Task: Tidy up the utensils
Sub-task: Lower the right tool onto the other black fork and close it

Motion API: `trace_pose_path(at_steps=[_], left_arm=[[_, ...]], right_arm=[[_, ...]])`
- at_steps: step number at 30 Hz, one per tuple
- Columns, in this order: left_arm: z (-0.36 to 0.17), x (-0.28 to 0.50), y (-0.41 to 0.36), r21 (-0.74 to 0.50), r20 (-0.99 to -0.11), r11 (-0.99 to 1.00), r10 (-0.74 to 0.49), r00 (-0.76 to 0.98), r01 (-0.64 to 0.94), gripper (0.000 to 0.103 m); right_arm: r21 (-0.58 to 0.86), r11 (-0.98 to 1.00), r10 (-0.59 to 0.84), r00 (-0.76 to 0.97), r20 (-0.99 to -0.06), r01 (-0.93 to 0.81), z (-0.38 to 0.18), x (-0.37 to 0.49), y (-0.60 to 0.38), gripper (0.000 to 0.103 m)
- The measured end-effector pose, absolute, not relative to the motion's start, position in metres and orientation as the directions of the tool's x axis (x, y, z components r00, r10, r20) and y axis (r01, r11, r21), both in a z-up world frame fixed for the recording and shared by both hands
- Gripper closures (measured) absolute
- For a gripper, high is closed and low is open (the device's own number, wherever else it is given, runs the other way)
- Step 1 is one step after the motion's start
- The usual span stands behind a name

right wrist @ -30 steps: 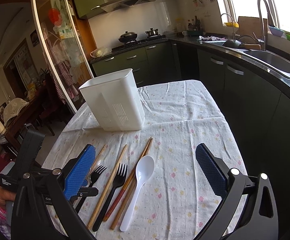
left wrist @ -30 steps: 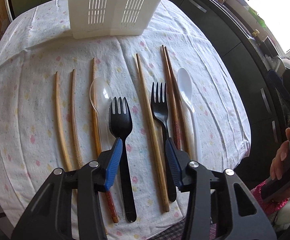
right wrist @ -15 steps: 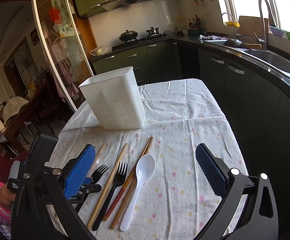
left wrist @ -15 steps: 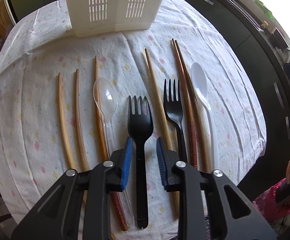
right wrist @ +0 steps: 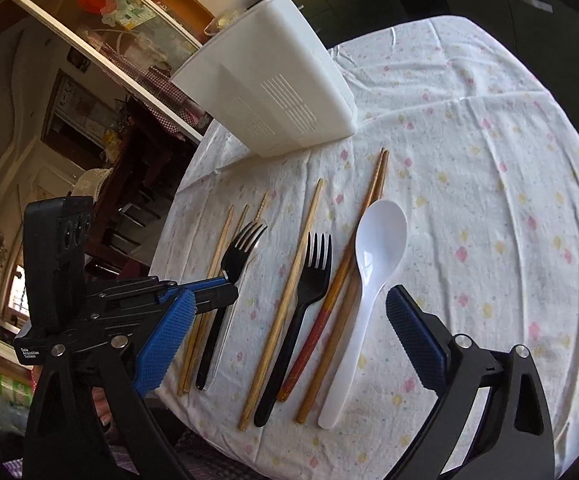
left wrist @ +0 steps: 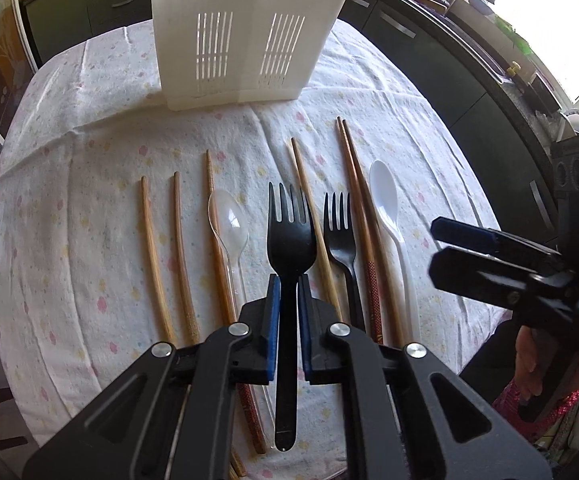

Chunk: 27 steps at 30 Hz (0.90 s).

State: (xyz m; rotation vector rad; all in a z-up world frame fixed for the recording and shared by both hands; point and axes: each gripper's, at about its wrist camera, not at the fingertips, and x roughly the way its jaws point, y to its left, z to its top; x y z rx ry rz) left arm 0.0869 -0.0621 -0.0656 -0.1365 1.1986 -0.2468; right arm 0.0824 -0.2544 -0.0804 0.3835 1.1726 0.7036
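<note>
Left wrist view: the left gripper [left wrist: 288,286] has its blue-padded jaws clamped on the handle of a black plastic fork [left wrist: 290,240], tines pointing away toward a white slotted utensil caddy [left wrist: 245,28]. The caddy stands upright at the far side of a round worktop covered by a white cloth with pastel spots [left wrist: 69,208].

Between the caddy and the near edge, the other utensils lie in a row, all pointing toward the caddy. Left of the held fork lie two pale chopsticks [left wrist: 154,252], then a darker chopstick [left wrist: 219,236] with a clear plastic spoon [left wrist: 228,222] against it. Right of the fork come one pale chopstick [left wrist: 309,204], a second black fork [left wrist: 341,236], a pair of brown chopsticks with red patterned ends [left wrist: 359,208] lying together, and a white plastic spoon [left wrist: 387,204]. The handles reach close to the near rim of the worktop. Bare cloth lies open between the utensil tips and the caddy, and more to the right of the white spoon.

Right wrist view: the right gripper [right wrist: 289,340] hovers over the near rim with jaws wide, having just been narrowing, nothing pressed between them; the white spoon handle and brown chopstick ends lie beneath the gap. The held fork appears here with its head raised off the cloth.
</note>
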Motion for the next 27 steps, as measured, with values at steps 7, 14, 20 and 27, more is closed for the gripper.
trace_pose_path(at_steps=[7, 14, 20, 27], left_arm=[[-0.061, 0.083, -0.053, -0.23, -0.896, 0.967, -0.256, 0.362, 0.114, 0.094], [-0.059, 0.081, -0.052, -0.233, -0.893, 0.965, -0.26, 0.368, 0.116, 0.094], [-0.059, 0.079, -0.05, -0.237, -0.888, 0.963, -0.267, 0.373, 0.124, 0.094], [-0.055, 0.077, -0.048, -0.238, -0.881, 0.963, -0.27, 0.389, 0.129, 0.094]], right_arm=[[0.548, 0.77, 0.618, 0.171, -0.767, -0.327, -0.094, 0.075, -0.226, 0.059], [0.336, 0.858, 0.447, 0.246, -0.86, -0.389, -0.089, 0.062, -0.193, 0.078], [0.245, 0.89, 0.362, 0.268, -0.893, -0.385, -0.093, 0.057, -0.18, 0.083], [0.106, 0.922, 0.242, 0.342, -0.908, -0.372, -0.097, 0.05, -0.162, 0.083]])
